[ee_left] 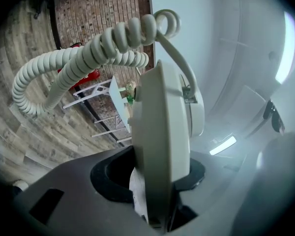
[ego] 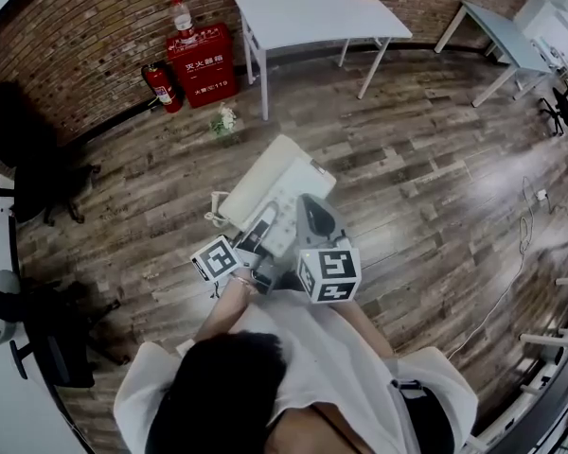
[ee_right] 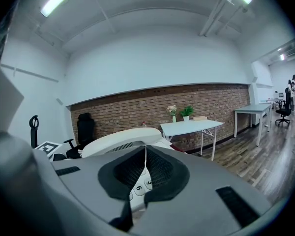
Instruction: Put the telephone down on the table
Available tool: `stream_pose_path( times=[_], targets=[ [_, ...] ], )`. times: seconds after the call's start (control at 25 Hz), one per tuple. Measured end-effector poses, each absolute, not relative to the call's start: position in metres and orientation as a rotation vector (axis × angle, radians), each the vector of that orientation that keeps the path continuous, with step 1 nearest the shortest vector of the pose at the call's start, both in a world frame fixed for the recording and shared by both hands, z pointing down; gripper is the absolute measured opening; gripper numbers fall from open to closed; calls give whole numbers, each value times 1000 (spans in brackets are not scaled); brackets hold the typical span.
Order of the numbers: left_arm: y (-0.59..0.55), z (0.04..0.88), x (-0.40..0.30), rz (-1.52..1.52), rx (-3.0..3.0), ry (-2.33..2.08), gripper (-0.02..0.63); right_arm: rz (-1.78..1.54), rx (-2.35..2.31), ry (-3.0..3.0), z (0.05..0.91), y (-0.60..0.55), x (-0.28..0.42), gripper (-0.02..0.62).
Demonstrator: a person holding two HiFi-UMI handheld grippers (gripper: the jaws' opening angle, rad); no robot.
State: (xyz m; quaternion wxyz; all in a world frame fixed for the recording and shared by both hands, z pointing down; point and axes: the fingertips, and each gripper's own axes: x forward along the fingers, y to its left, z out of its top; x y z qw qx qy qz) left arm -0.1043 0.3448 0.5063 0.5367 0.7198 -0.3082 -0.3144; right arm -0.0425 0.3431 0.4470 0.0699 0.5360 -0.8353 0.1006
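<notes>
Wood floor [ego: 435,159] lies below both your hand-held grippers, w/ a brick wall [ego: 95,26] far ahead of them. The white surface [ego: 303,17] stands against that wall, well ahead of your right hand-held gripper [ee_right: 145,168] and well apart from it. A black chair [ego: 38,192] sits far out to the left of your left hand-held gripper [ee_left: 160,181]. A red cabinet [ego: 201,64] is ahead and left of that same gripper.

The telephone [ego: 279,192] is up in the air between your two hand-held grippers, over the floor and nowhere near the surface.

Left hand-held gripper: jaws part-spread and pinching the cream edge of the telephone body, which stands on edge btwn the pads. The coiled cord [ee_left: 73,68] loops above and left of those jaws.

Right hand-held gripper: pads pressed together, only a hairline pale seam btwn them. The handset [ee_right: 120,139] lies just beyond its tips. Keypad buttons [ee_right: 140,188] show through the gap under the pads. Can't tell if it nips any edge.

A fire extinguisher [ego: 161,85] leans beside the cabinet. A small flower bunch [ego: 225,121] is on the floor, ahead of the left hand-held gripper.
</notes>
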Motion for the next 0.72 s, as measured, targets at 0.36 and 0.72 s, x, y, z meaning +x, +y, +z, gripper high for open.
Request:
stream_pose_path(
  times=[0.36, 0.72],
  targets=[
    [309, 510, -58, -767, 1681, -749, 184, 311, 1569, -2545, 450, 305, 4, 26],
    [277, 505, -20, -772, 1676, -719, 184, 261, 1553, -2540, 447, 276, 35, 26]
  ],
)
